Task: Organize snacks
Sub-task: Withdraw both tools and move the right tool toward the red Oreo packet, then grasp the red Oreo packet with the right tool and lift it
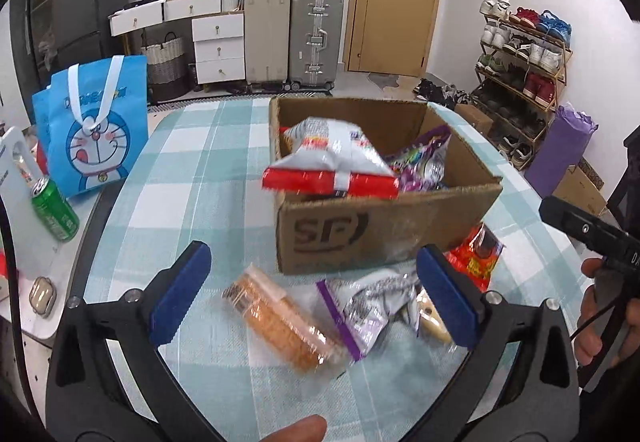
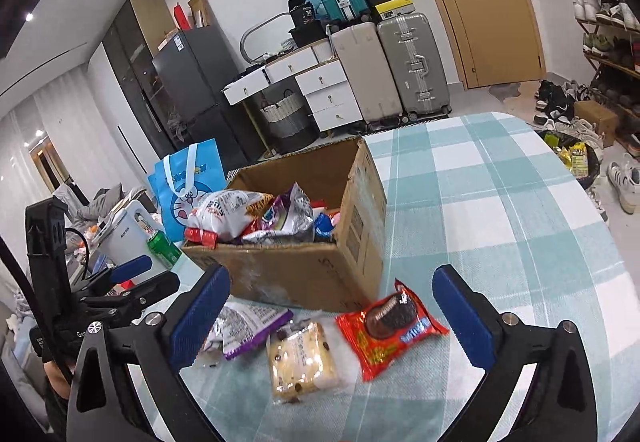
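A cardboard box (image 1: 384, 226) (image 2: 304, 274) stands on the checked tablecloth and holds several snack bags. A white and red bag (image 1: 332, 165) lies across its near rim. In front of the box lie an orange cracker pack (image 1: 280, 318), a purple-edged silver bag (image 1: 368, 306) (image 2: 248, 326), a pale biscuit pack (image 2: 302, 362) and a red cookie pack (image 2: 390, 334) (image 1: 476, 258). My left gripper (image 1: 314, 294) is open and empty above the cracker pack. My right gripper (image 2: 330, 316) is open and empty above the biscuit and red packs.
A blue cartoon bag (image 1: 94, 129) and a green can (image 1: 54, 209) stand at the table's left. An earbud case (image 1: 42, 296) lies near the left edge. Suitcases (image 1: 296, 37), drawers and a shoe rack (image 1: 524, 69) stand beyond the table.
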Available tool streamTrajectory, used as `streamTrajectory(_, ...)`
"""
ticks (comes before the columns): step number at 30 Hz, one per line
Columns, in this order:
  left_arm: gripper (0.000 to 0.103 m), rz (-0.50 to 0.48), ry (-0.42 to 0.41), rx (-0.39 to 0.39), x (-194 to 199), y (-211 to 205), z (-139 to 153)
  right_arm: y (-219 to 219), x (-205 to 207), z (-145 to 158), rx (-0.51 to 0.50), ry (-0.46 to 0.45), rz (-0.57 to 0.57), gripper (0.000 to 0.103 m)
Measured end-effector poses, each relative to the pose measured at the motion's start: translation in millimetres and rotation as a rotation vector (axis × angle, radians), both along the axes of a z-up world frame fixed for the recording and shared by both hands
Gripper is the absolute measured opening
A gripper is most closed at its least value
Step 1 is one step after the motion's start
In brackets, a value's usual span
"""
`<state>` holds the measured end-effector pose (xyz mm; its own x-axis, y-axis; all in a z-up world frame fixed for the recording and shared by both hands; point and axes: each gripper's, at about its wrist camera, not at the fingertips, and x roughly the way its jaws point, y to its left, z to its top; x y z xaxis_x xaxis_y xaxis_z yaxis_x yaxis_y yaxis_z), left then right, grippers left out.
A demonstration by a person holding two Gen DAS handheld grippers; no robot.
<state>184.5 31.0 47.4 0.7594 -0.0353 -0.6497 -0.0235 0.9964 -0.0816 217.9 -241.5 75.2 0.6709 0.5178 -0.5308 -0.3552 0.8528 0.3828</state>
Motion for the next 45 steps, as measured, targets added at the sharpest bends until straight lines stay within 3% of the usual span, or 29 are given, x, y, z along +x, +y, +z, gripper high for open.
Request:
streamTrajectory(10,0.102,0.057,0.078,-0.027,-33,21,-32,7,-19,-13,-0.067,0.006,0.008,0.103)
streamTrajectory(16,0.102,0.084,0.093,-0.01,-25,31,-38,16,-16,-23,-0.157,0.029,0.009,0.103)
streamTrajectory(29,0.102,0.156,0.175,-0.052,-4,50,-66,14,17,-73,-0.324,0.192,-0.053,0.103)
streamTrajectory(35,0.102,0.158,0.2,-0.102,1,57,-75,14,26,-85,-0.396,0.201,-0.075,0.103)
streamTrajectory(45,0.102,0.149,0.203,-0.099,2,55,-76,27,41,-97,-0.505,0.204,-0.055,0.103)
